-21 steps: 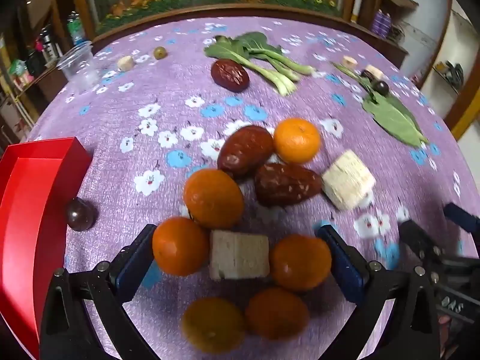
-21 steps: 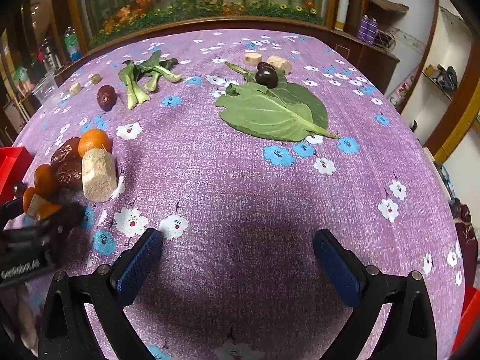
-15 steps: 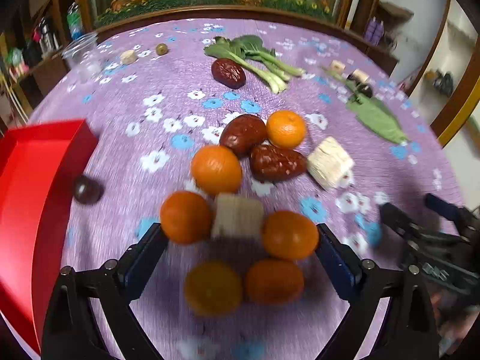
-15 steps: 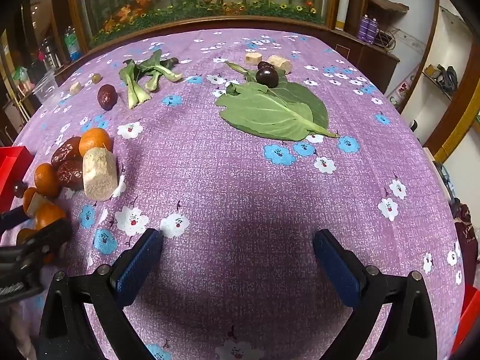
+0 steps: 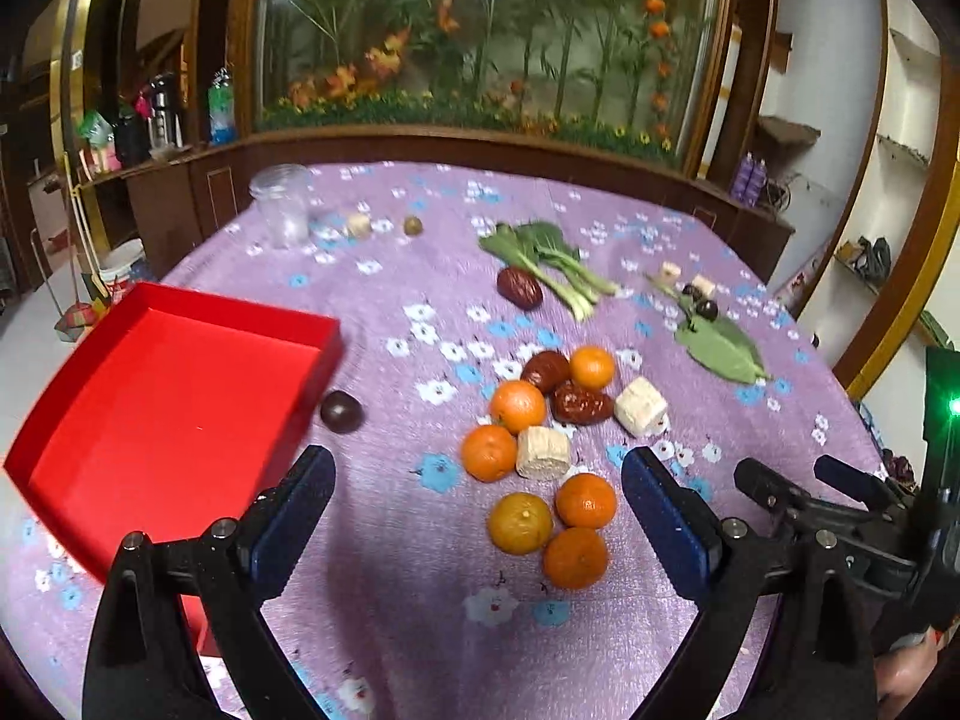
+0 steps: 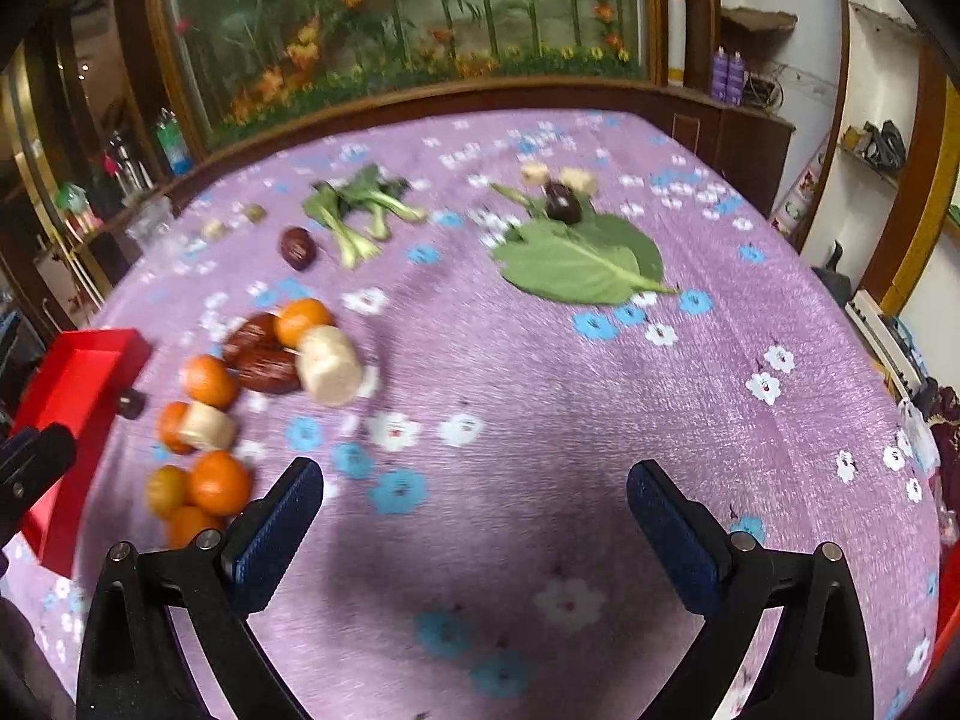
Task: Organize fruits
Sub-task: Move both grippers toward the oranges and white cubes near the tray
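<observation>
Several oranges (image 5: pixel 521 522) lie in a pile with red dates (image 5: pixel 581 403) and pale corn pieces (image 5: pixel 542 452) on the purple flowered tablecloth (image 5: pixel 420 600). The pile also shows at the left of the right wrist view (image 6: pixel 219 483). A red tray (image 5: pixel 162 396) sits empty at the left, with a dark plum (image 5: pixel 341 411) beside its corner. My left gripper (image 5: pixel 477 510) is open and empty, held above the table just short of the oranges. My right gripper (image 6: pixel 474 510) is open and empty over bare cloth right of the pile.
A lone red date (image 5: pixel 519 288) lies by green bok choy (image 5: pixel 552 264). A large green leaf (image 6: pixel 582 261) with a dark plum (image 6: pixel 563 201) and corn bits lies at the back right. A clear plastic cup (image 5: pixel 281 204) stands at the back left. The round table's wooden rim (image 5: pixel 480 147) runs behind.
My left gripper has pulled back and risen, so the fruit pile now lies ahead of its fingers instead of between them, and more of the red tray shows. The right gripper has also lifted and tilted.
</observation>
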Tool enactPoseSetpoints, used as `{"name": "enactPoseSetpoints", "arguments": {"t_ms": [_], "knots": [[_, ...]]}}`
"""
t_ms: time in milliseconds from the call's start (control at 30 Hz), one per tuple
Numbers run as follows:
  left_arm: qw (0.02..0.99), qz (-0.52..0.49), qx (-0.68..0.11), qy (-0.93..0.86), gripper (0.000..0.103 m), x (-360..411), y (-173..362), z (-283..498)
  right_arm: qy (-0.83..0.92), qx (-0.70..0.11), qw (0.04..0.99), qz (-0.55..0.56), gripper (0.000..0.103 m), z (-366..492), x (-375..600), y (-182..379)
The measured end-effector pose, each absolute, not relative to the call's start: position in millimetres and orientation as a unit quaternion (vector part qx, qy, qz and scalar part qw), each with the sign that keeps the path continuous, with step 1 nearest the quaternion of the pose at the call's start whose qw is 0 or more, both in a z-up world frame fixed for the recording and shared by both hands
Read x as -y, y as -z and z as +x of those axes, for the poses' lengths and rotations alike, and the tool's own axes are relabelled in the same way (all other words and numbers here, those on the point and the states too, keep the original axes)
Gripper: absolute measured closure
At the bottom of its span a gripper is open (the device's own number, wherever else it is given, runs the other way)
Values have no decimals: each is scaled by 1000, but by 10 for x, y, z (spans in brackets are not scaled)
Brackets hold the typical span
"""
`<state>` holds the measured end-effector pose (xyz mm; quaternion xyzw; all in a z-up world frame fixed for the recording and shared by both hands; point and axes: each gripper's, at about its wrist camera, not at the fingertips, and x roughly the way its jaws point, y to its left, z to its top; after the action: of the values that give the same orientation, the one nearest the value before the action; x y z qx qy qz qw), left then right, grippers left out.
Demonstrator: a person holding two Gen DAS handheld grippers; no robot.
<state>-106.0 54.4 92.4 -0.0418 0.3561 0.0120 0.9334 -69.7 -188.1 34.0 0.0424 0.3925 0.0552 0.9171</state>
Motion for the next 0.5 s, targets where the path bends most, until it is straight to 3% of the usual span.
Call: {"name": "enactPoseSetpoints", "arguments": {"t_ms": [300,500], "knots": [[944,-13,-329,-23,7,-506,-1099,-1321,-66,-342,937,15,0,-996,1607,-661],[946,-13,-322,-34,7,-586,-1118,-1387,-72,-244,967,-6,0,-1234,1470,-873]]}}
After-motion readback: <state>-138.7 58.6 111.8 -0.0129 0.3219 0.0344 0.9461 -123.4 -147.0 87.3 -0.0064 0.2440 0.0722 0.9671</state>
